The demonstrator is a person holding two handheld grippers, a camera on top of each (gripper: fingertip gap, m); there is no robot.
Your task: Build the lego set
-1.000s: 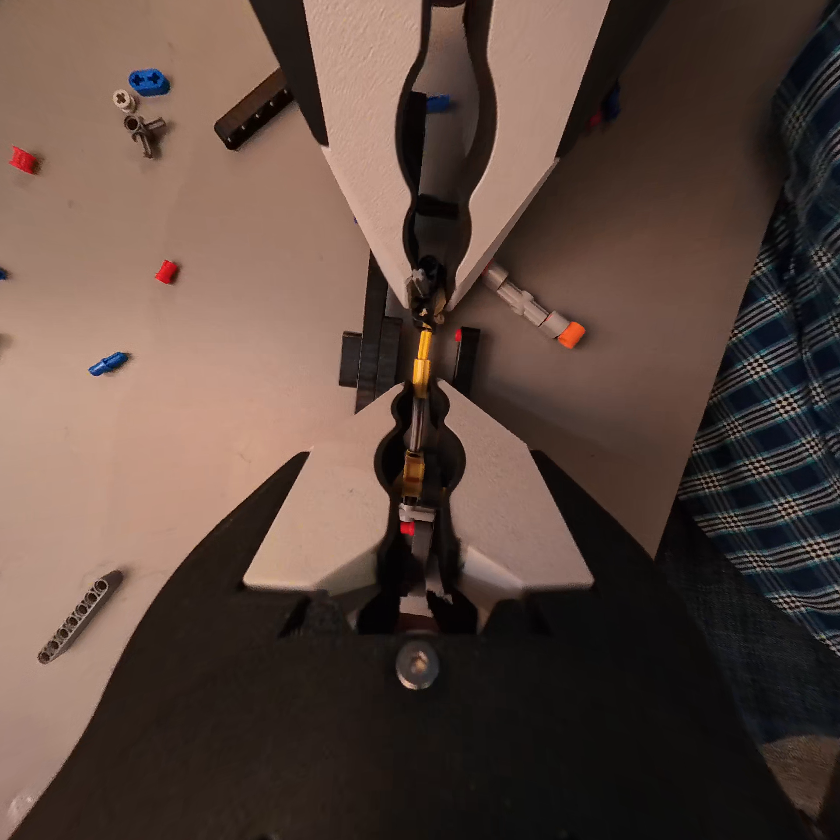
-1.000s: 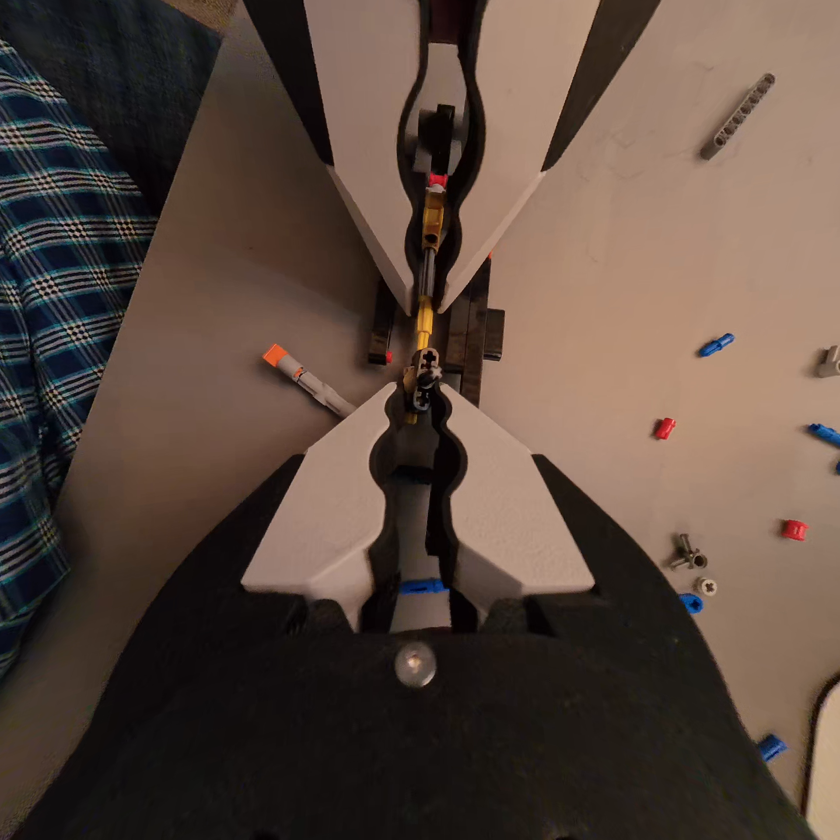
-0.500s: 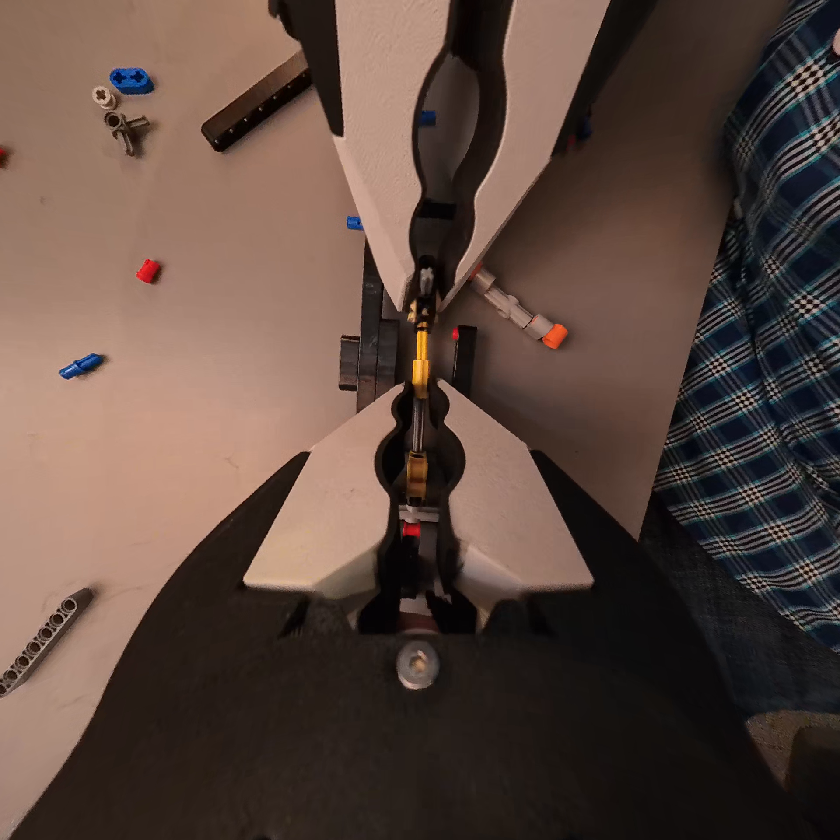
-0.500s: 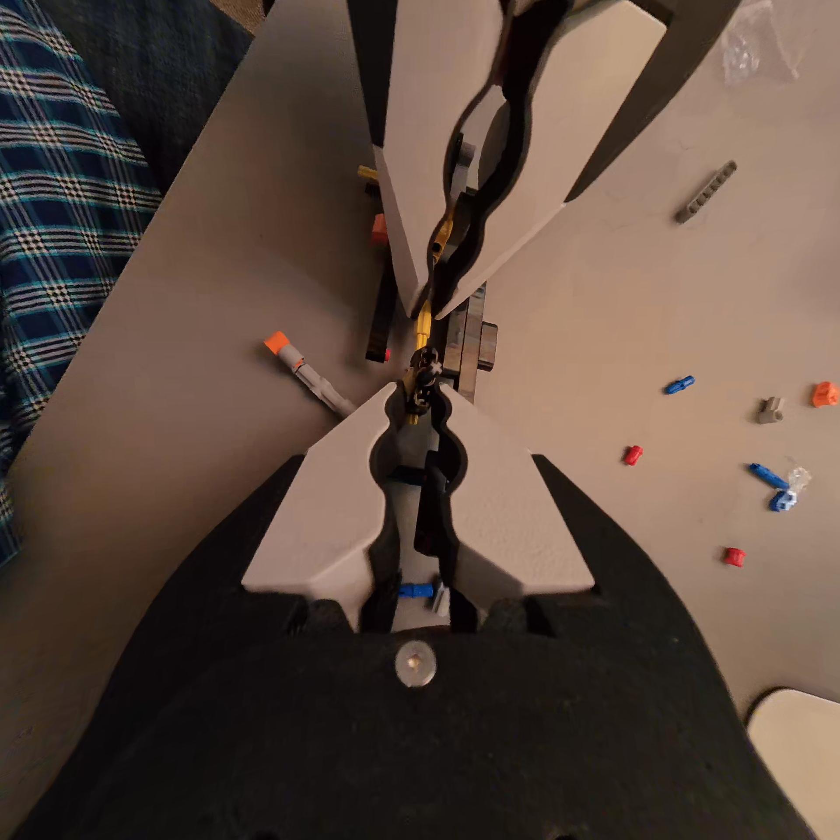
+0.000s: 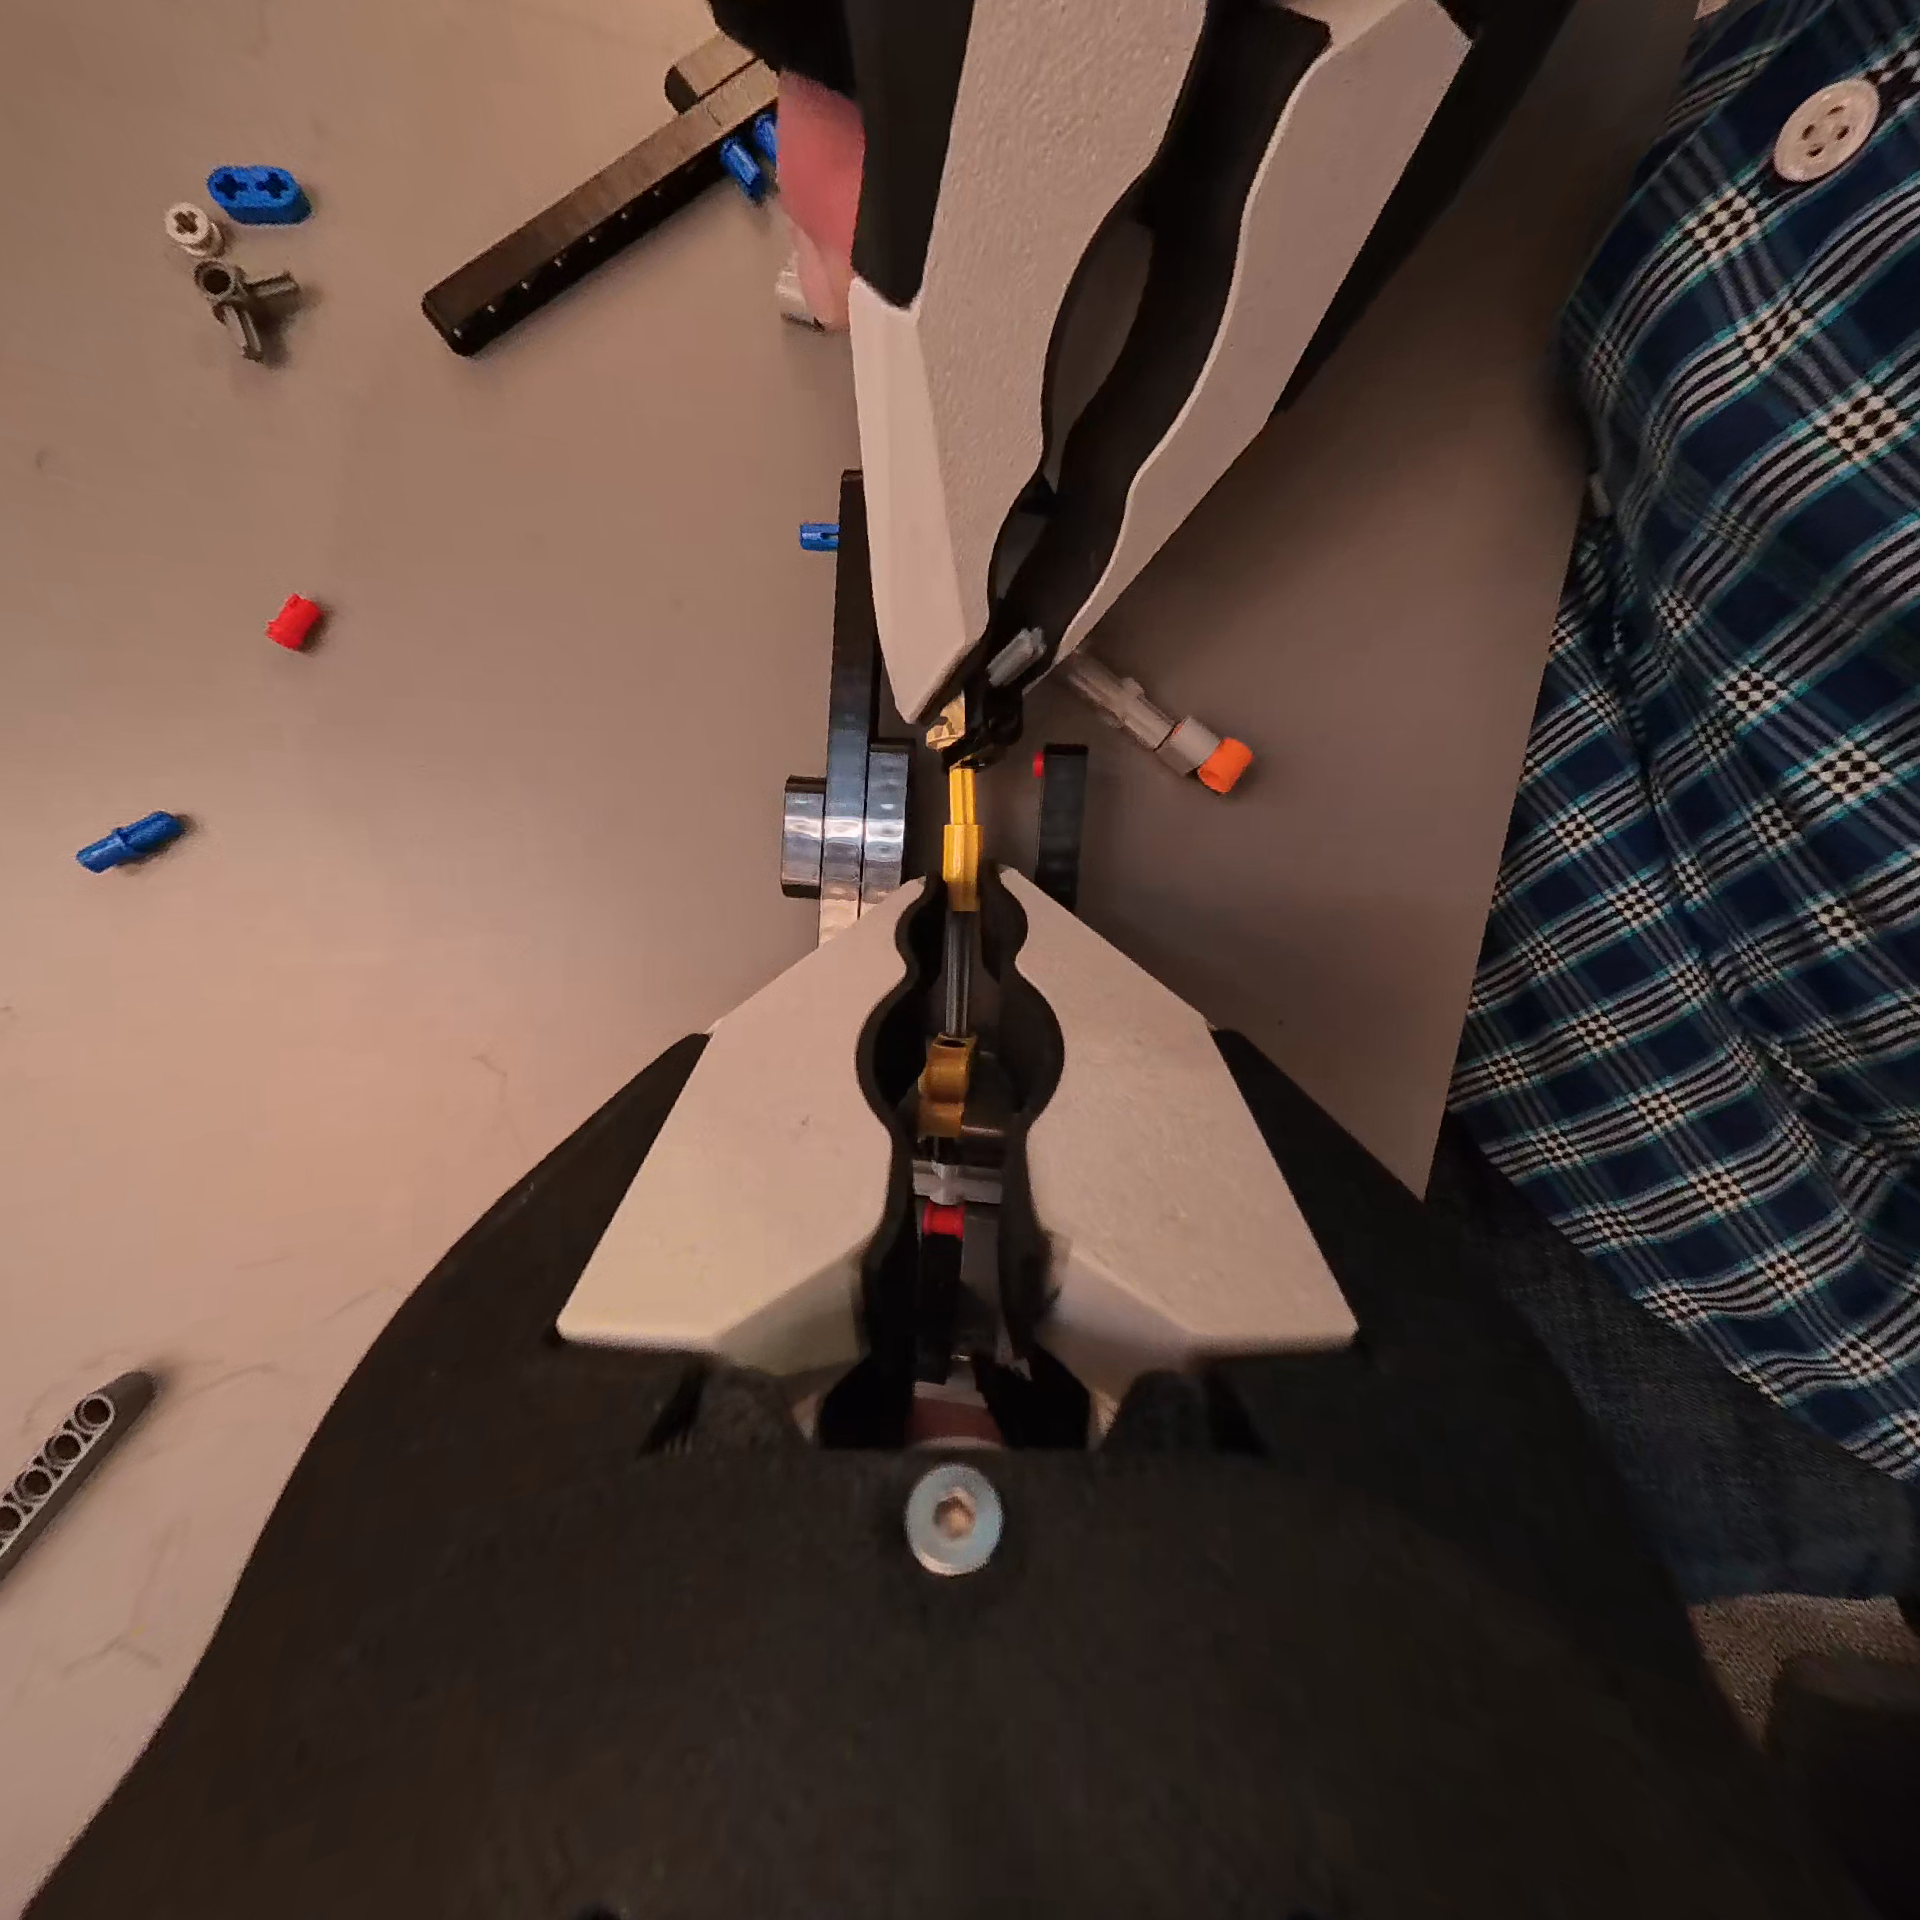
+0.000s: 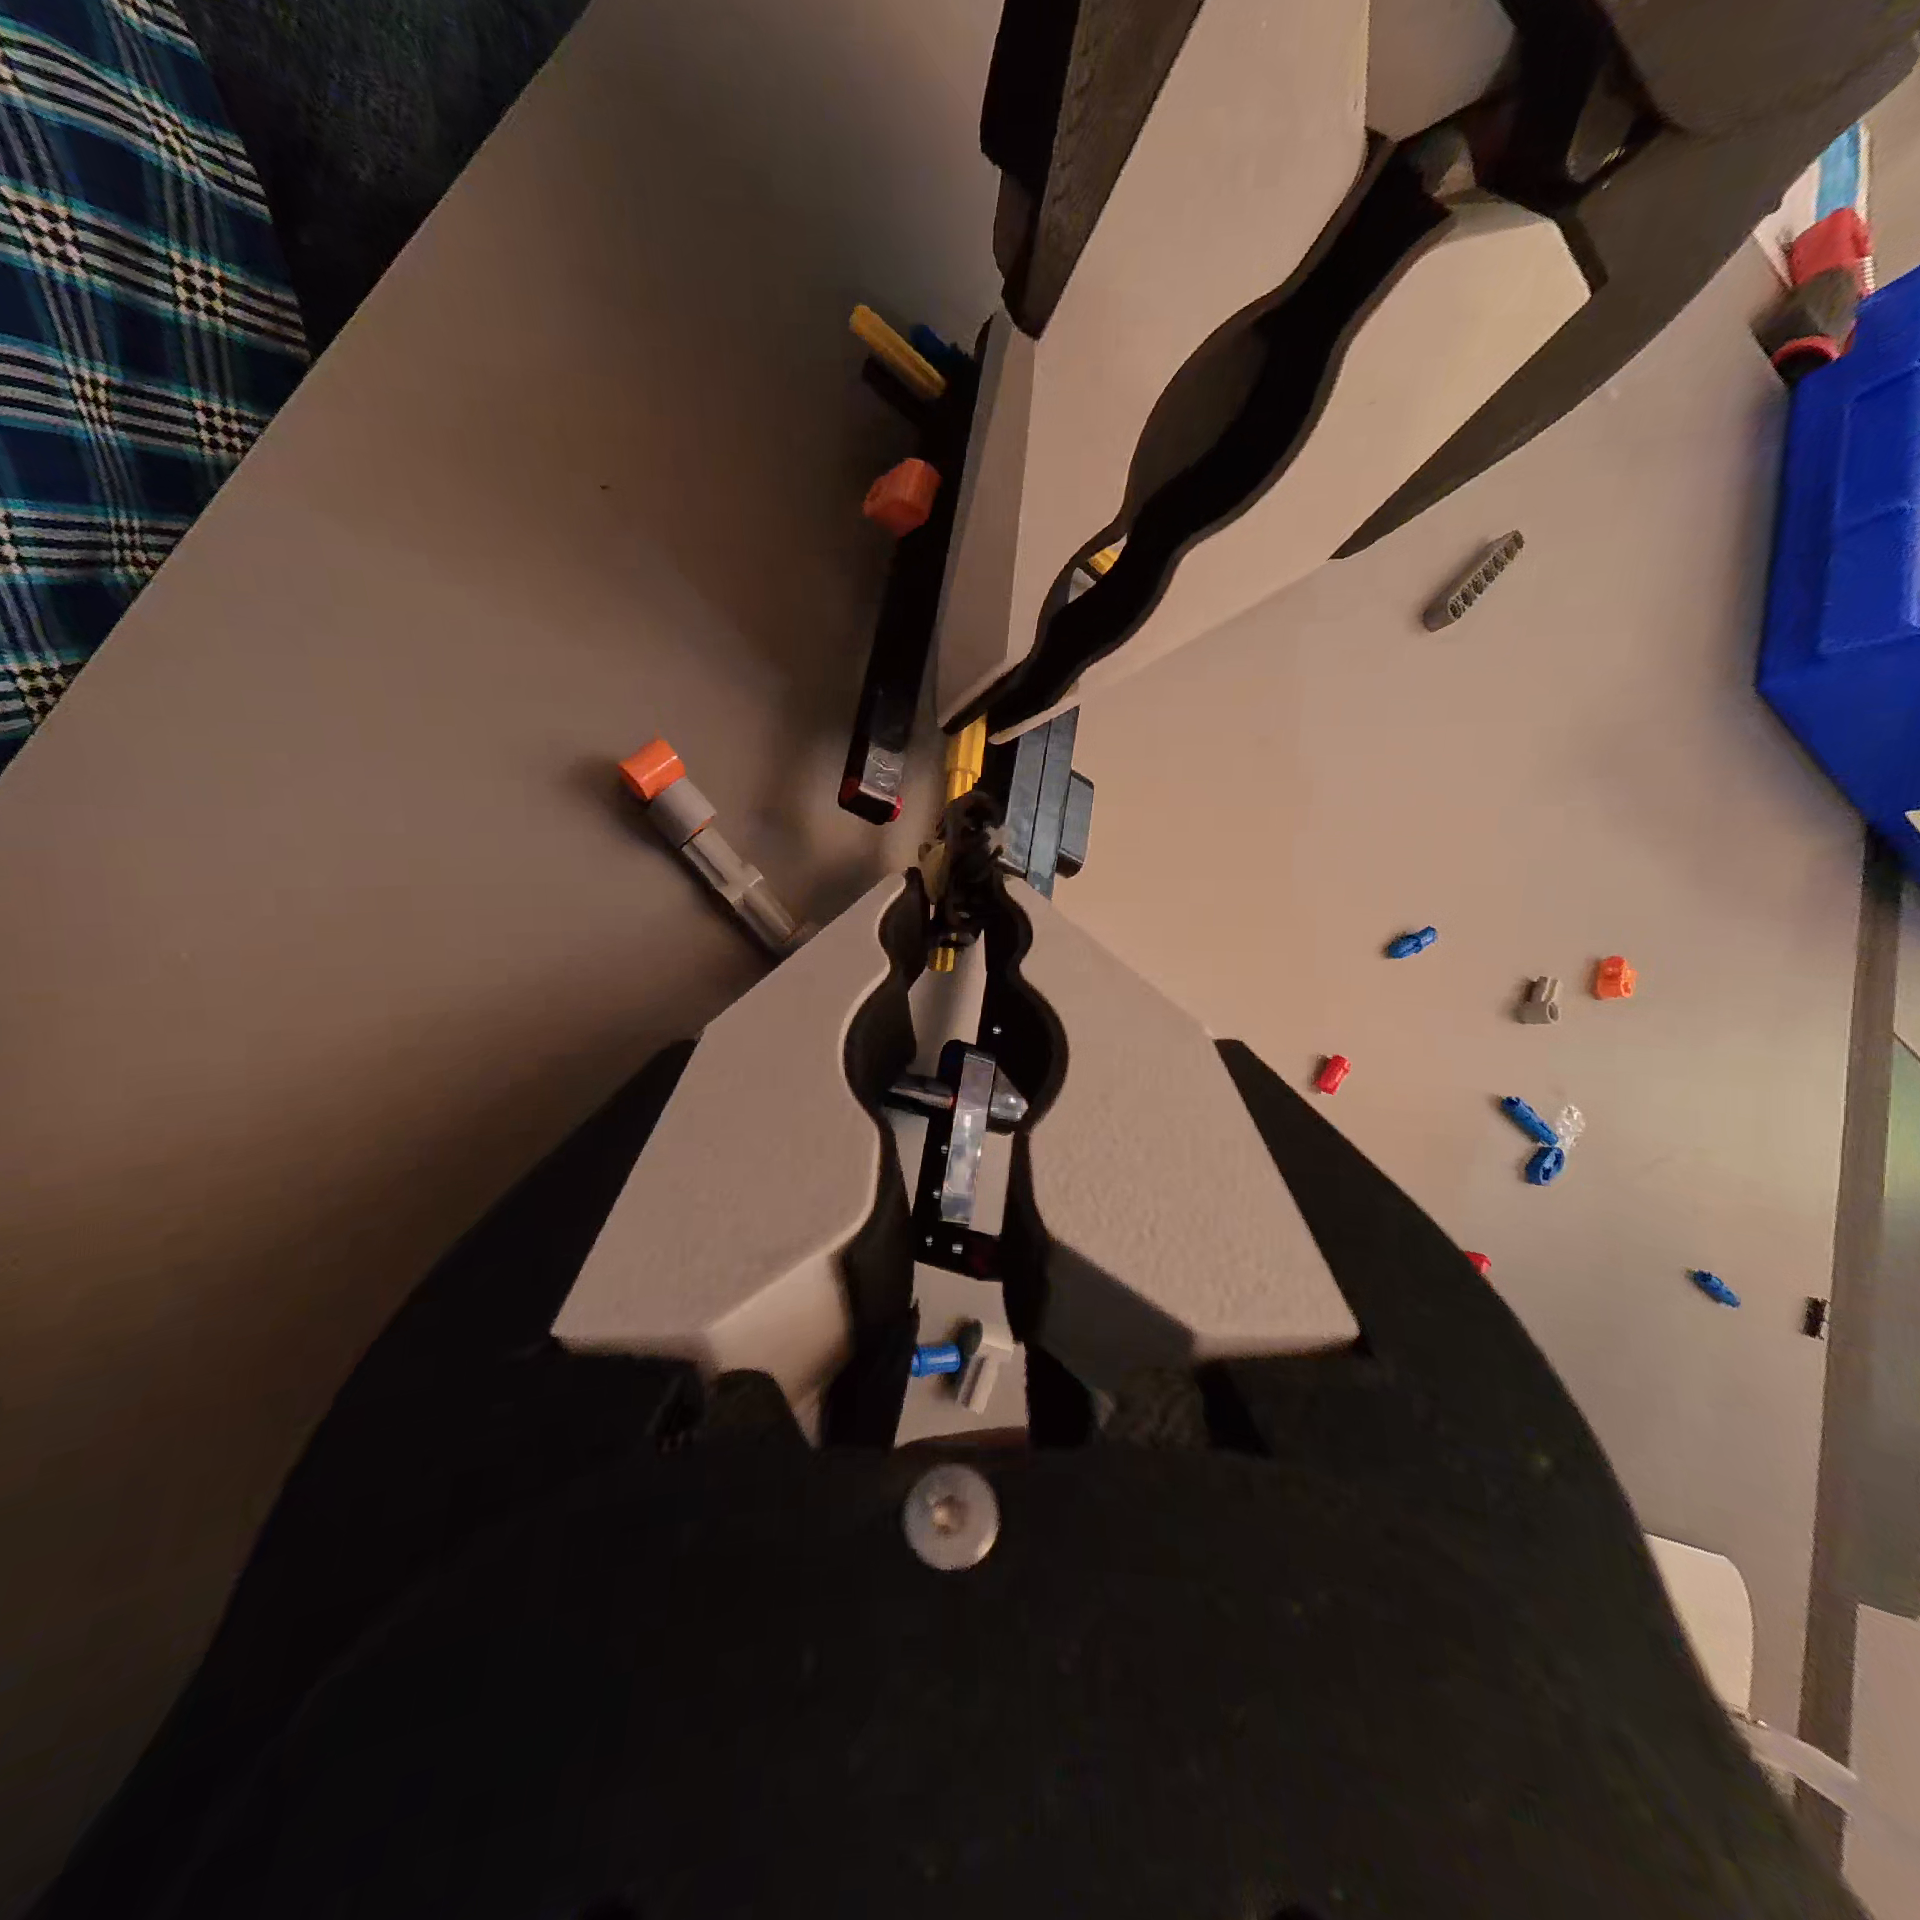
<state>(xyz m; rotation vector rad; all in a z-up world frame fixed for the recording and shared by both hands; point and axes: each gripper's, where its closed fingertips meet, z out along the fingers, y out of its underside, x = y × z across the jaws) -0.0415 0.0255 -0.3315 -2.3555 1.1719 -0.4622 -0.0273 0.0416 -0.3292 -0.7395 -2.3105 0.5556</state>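
Note:
My left gripper [image 5: 961,896] is shut on a thin axle assembly [image 5: 958,831] with yellow and grey sections, held above the table. My right gripper [image 5: 977,709] comes in from the top, tilted, and is shut on a small black connector with a grey pin [image 5: 995,694] at the axle's far end. In the right wrist view my right gripper [image 6: 956,896] holds that connector [image 6: 966,842], and the left gripper [image 6: 979,724] meets it from above, with the yellow axle [image 6: 966,750] between them. A black beam assembly [image 5: 862,821] lies on the table under both tips.
A grey pin with an orange end [image 5: 1153,722] lies beside the tips. A long black beam [image 5: 582,239], a grey holed beam [image 5: 62,1455], and small red [image 5: 291,621] and blue [image 5: 130,840] pieces are scattered left. A blue box [image 6: 1849,561] and a person's plaid shirt [image 5: 1714,727] flank the table.
The right gripper has tilted and twisted against the left, still tip to tip on the axle. The right wrist view has swung, and a blue box has come into view.

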